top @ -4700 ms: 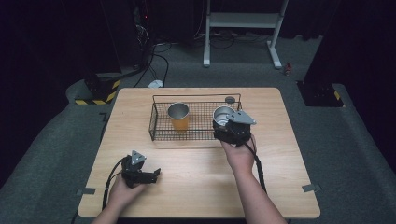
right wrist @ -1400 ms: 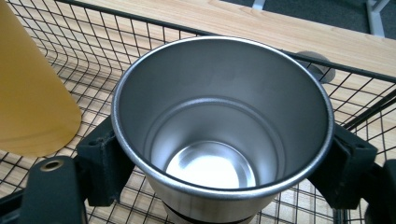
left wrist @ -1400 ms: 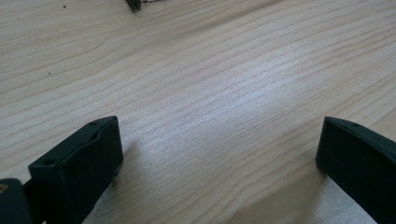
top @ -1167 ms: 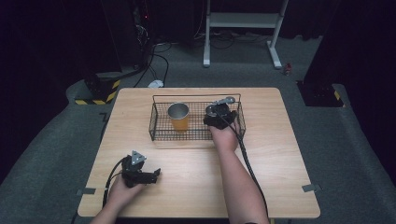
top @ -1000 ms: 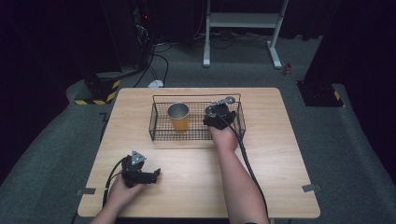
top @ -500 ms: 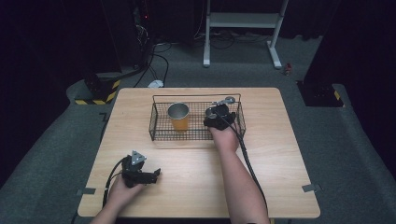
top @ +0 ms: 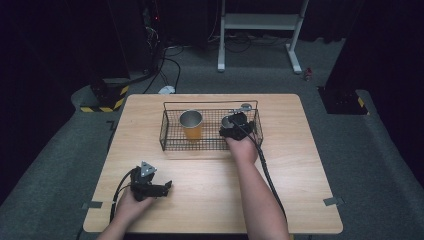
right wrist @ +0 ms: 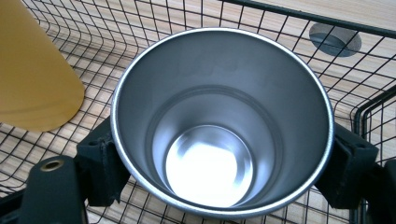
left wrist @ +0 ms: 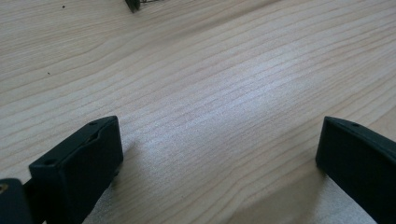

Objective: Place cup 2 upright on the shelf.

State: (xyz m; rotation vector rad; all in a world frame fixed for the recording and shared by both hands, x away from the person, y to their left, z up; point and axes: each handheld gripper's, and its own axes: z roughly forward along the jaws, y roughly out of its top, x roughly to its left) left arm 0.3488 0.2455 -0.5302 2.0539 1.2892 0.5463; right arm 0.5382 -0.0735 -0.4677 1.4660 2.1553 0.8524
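Right gripper view: steel cup (right wrist: 219, 121) is clamped between the right tongs (top: 235, 125), upright, inside the wire basket (top: 167, 131) right of the orange cup (top: 191, 125). Left tongs (top: 162, 187) are parked wide apart on the table (top: 300, 165), much farther off.

In the high view the right gripper (top: 234, 125) and the hand behind it covered most of the steel cup (top: 227, 121), so only a sliver of rim showed. The right gripper view cut the orange cup (right wrist: 32, 70) off at its left and top edges. The small round grey thing (top: 246, 106) beyond the wire basket (top: 170, 131) was too small to identify.
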